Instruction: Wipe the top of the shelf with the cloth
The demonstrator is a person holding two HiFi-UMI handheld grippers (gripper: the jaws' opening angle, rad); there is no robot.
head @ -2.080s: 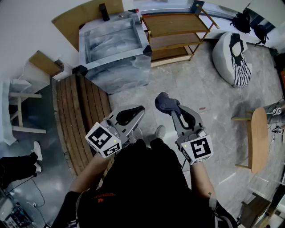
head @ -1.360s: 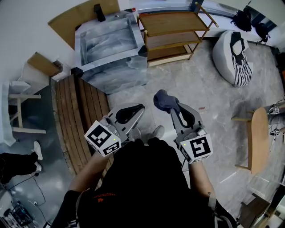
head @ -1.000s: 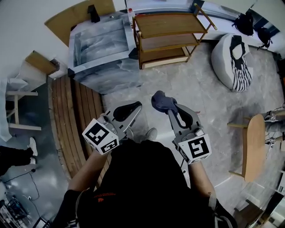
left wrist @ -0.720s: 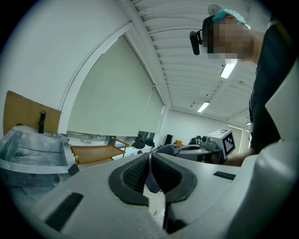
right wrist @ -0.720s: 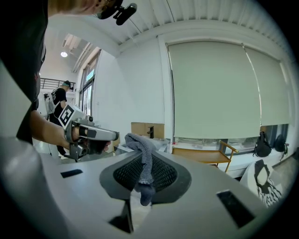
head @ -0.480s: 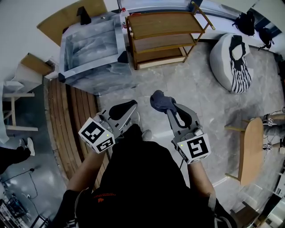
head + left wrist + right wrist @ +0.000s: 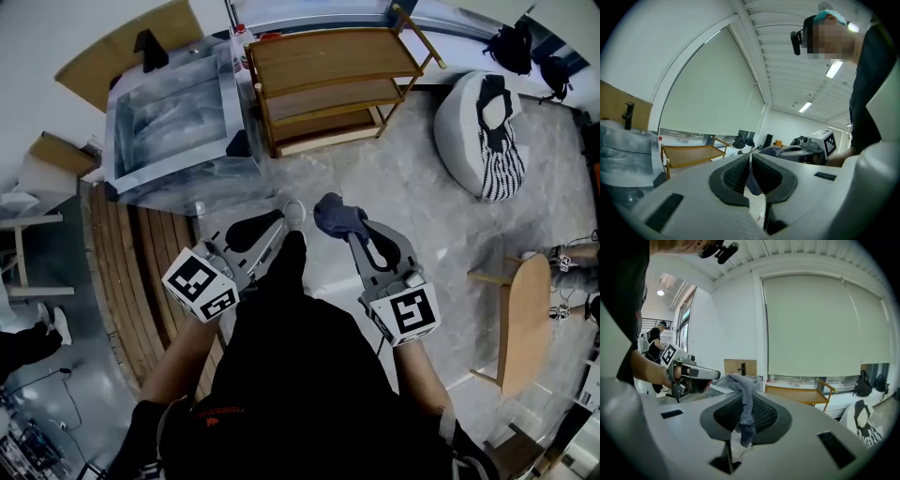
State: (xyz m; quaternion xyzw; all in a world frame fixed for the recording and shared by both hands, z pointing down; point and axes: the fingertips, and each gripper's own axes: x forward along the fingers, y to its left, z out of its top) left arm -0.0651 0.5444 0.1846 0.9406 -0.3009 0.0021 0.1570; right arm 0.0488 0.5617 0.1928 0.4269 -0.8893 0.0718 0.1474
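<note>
Jaws of right gripper (image 7: 355,234) on cloth (image 7: 335,214)

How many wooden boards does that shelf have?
3: the top board, the middle board under it, and the bottom board lowest. The lower two are partly hidden.

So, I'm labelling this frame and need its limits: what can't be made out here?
Shelf, lower tiers: head view, mostly covered by its top board.
Dust on that top: too small in every view.
Floor below the person: head view, blocked by the torso.
</note>
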